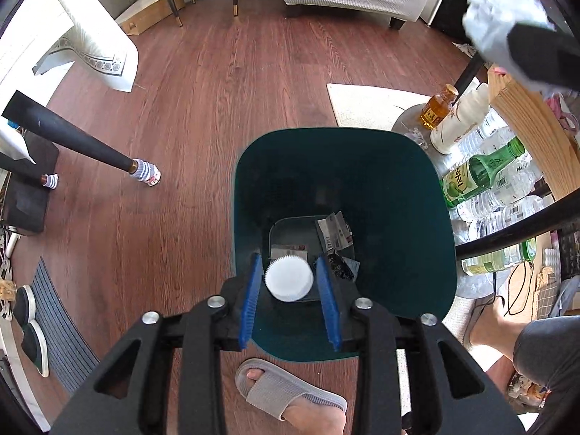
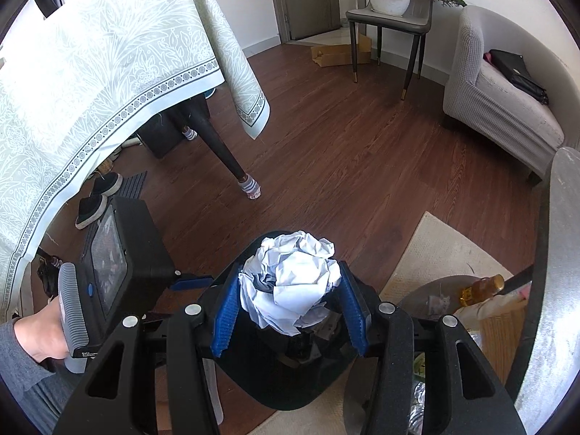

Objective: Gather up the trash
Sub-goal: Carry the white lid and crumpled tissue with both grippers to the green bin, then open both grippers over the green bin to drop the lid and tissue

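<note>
In the left wrist view my left gripper (image 1: pixel 289 259) points down into a dark green bin (image 1: pixel 398 188). A white ridged cap (image 1: pixel 289 280) sits between its blue pads (image 1: pixel 250 301) with a thin gap on each side, so the pads do not press on it. Paper scraps (image 1: pixel 333 232) lie on the bin's bottom. My right gripper (image 2: pixel 290 275) is shut on a crumpled white paper ball (image 2: pixel 290 282) above the bin's rim (image 2: pixel 290 391). The same paper ball (image 1: pixel 500 14) shows at the top right of the left wrist view.
Bottles (image 1: pixel 482 174) lie beside the bin under a wooden table (image 1: pixel 533 123). A table leg in a striped sock (image 1: pixel 143 172) stands to the left. A slippered foot (image 1: pixel 286 395) is near the bin. A cream rug (image 1: pixel 369 105), a sofa (image 2: pixel 507 108) and a chair (image 2: pixel 391 25) lie beyond.
</note>
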Available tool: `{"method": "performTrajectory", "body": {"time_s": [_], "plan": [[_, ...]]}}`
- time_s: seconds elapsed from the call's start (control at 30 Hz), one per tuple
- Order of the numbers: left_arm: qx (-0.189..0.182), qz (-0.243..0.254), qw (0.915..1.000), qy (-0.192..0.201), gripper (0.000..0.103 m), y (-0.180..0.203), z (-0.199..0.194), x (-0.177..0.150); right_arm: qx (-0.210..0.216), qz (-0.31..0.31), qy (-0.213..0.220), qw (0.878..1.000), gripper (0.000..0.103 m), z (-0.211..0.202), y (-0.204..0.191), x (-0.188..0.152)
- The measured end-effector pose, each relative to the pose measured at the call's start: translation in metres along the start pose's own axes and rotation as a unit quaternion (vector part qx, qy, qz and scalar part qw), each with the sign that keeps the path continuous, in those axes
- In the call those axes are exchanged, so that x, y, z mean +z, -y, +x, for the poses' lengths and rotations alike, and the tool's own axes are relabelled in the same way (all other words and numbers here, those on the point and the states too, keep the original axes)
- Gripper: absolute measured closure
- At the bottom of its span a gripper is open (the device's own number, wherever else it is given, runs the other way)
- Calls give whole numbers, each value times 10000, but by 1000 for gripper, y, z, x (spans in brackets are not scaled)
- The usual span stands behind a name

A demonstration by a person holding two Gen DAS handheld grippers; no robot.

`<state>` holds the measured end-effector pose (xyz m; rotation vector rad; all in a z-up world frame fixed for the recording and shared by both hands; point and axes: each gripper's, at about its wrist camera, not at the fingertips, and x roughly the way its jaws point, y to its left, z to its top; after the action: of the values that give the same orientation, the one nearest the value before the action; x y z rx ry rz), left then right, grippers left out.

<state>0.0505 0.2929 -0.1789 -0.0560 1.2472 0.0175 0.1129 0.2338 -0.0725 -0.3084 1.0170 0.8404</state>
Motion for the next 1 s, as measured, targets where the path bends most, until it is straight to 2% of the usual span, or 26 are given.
{"method": "performTrajectory", "body": {"time_s": [0.17, 0.47, 0.73, 0.87, 1.0], "plan": [[-38, -105, 9997, 210, 61, -4, -14, 1, -16, -12, -255, 9997, 52, 19, -2, -5], [-66, -400, 9955, 851, 62, -13, -62, 8, -42, -12, -722, 9974, 52, 55, -8, -21], [-157, -589, 9884, 1392, 72, -17, -107, 14, -55, 9, -1189, 9929, 52, 82, -9, -35], [-231, -682, 9837, 1650, 82, -16, -128, 14, -100, -111, -1468, 9891, 52, 97, -15, -44], [-393, -890, 9771, 1892, 84, -16, -147, 15, -192, -226, -1738, 9843, 51, 110, -20, -55]]}}
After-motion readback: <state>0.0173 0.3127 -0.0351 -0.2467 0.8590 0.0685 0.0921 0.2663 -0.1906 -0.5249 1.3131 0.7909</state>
